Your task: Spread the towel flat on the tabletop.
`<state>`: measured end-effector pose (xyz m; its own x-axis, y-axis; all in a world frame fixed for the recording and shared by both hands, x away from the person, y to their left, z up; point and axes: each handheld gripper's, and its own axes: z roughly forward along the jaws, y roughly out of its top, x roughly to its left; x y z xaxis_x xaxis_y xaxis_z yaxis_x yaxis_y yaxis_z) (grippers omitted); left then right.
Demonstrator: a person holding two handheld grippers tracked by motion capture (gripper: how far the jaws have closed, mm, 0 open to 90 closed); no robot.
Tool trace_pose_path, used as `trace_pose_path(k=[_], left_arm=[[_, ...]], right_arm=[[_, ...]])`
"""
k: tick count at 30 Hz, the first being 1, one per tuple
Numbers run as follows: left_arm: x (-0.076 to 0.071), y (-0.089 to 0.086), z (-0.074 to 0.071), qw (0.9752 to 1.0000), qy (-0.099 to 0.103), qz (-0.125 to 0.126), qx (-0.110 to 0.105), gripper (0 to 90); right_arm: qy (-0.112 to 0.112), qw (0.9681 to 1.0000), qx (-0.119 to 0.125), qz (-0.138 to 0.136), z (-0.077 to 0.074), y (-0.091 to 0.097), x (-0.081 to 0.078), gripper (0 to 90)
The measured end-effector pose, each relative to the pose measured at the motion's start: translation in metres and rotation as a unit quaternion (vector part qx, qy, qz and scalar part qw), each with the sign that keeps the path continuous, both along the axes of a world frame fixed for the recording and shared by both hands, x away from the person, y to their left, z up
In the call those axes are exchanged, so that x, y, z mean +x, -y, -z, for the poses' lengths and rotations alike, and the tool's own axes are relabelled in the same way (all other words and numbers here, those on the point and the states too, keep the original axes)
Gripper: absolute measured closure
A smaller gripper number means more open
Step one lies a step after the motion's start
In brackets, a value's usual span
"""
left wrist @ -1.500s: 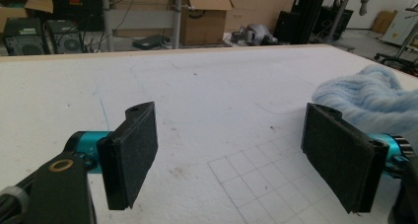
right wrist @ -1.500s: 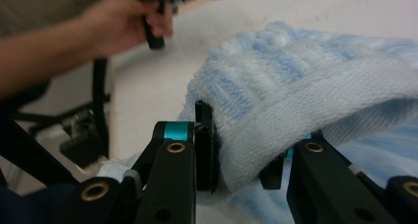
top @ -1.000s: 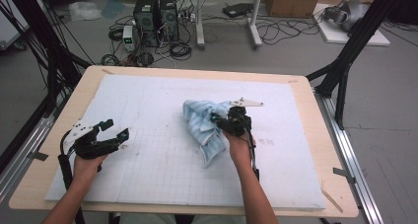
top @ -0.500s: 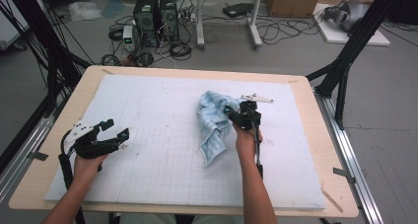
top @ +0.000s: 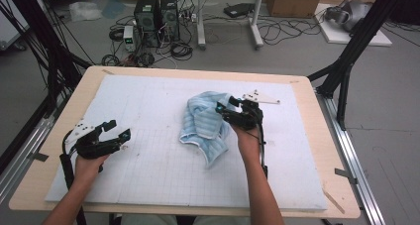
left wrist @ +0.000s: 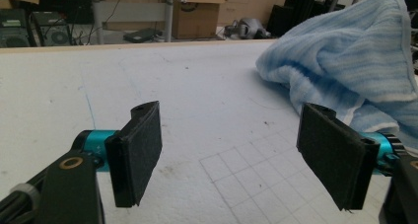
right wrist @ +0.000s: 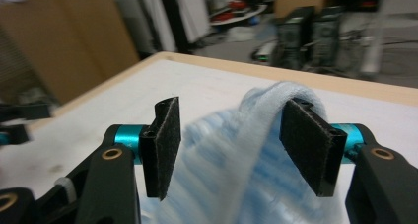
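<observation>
1. Towel (top: 205, 128) lying crumpled near the middle of the white mat (top: 148, 180), a little to the right; light blue, striped, thick terry, with a pale hem along the edge.
2. Judged soft and limp, light, not fragile, not slippery on the rough pads; likely to sag and unfold when lifted, never to keep a shape.
3. Right gripper (top: 233, 111) at the right side of the heap, jaws spread wide; in the right gripper view a raised fold of the towel (right wrist: 276, 150) standing between the pads (right wrist: 165, 145), touching the right pad or very close to it, not squeezed. Picture blurred there, so exact contact hard to tell.
4. Left gripper (top: 116, 133) low over the mat at the near left, well apart from the towel, jaws also wide and empty; towel (left wrist: 355, 66) seen far to the right in the left gripper view.
5. Best to take hold at a hem or a corner, on one or two layers only; a pinch in the thick middle would probably lift the whole bundle.
6. Flat spreading likely needing two holds at separate corners.
</observation>
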<state>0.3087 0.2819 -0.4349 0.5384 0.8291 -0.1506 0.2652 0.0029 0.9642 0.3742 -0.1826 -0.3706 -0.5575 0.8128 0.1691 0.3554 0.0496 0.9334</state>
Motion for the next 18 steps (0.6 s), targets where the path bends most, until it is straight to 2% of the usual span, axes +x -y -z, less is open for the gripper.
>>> trace_pose_path(k=[2, 4, 5, 6, 7, 8, 9, 10, 11, 12, 15, 16, 17, 18], left_arm=[[0.000, 0.001, 0.000, 1.0000, 0.002, 0.002, 0.003, 26.3], [0.000, 0.001, 0.000, 1.0000, 0.000, 0.003, 0.002, 26.3], [0.000, 0.001, 0.000, 1.0000, 0.000, 0.003, 0.002, 26.3], [0.001, 0.001, 0.001, 1.0000, -0.001, 0.004, 0.000, 26.3], [0.001, 0.001, 0.001, 1.0000, -0.001, 0.004, 0.001, 26.3], [0.001, 0.001, 0.001, 1.0000, -0.001, 0.004, 0.001, 26.3], [0.001, 0.001, 0.001, 1.0000, -0.001, 0.005, 0.001, 26.3], [0.001, 0.001, 0.001, 1.0000, -0.001, 0.005, 0.002, 26.3], [0.001, 0.001, 0.001, 1.0000, -0.001, 0.005, 0.003, 26.4], [0.001, 0.001, 0.001, 1.0000, -0.001, 0.005, 0.003, 26.4], [0.001, 0.002, 0.001, 1.0000, -0.002, 0.007, 0.002, 26.4], [0.001, 0.002, 0.001, 1.0000, -0.001, 0.007, 0.003, 26.4], [0.001, 0.003, 0.001, 1.0000, -0.001, 0.008, 0.002, 26.5], [0.001, 0.003, 0.001, 1.0000, -0.001, 0.008, 0.002, 26.5]], right_arm=[[-0.008, 0.9986, -0.024, 0.047, 0.004, 0.013, -0.003, 42.1], [-0.020, 0.9935, -0.054, 0.098, 0.009, 0.026, -0.006, 45.8], [-0.020, 0.9935, -0.054, 0.098, 0.009, 0.026, -0.006, 45.8], [-0.051, 0.9875, -0.092, 0.117, 0.019, 0.033, -0.006, 50.6], [-0.077, 0.9841, -0.113, 0.113, 0.025, 0.034, -0.004, 51.0], [-0.077, 0.9841, -0.113, 0.113, 0.025, 0.034, -0.004, 51.0], [-0.092, 0.9818, -0.129, 0.106, 0.031, 0.033, -0.004, 52.2], [-0.092, 0.9821, -0.135, 0.094, 0.037, 0.032, -0.005, 52.0], [-0.109, 0.9857, -0.117, 0.055, 0.048, 0.026, -0.004, 49.1], [-0.122, 0.9859, -0.108, 0.038, 0.053, 0.022, -0.003, 47.6], [-0.146, 0.9828, -0.113, -0.004, 0.065, 0.007, 0.000, 42.2], [-0.146, 0.9828, -0.113, -0.004, 0.065, 0.007, 0.000, 42.2], [-0.159, 0.9807, -0.109, -0.033, 0.071, -0.005, 0.002, 38.0], [-0.159, 0.9807, -0.109, -0.033, 0.071, -0.005, 0.002, 38.0]])
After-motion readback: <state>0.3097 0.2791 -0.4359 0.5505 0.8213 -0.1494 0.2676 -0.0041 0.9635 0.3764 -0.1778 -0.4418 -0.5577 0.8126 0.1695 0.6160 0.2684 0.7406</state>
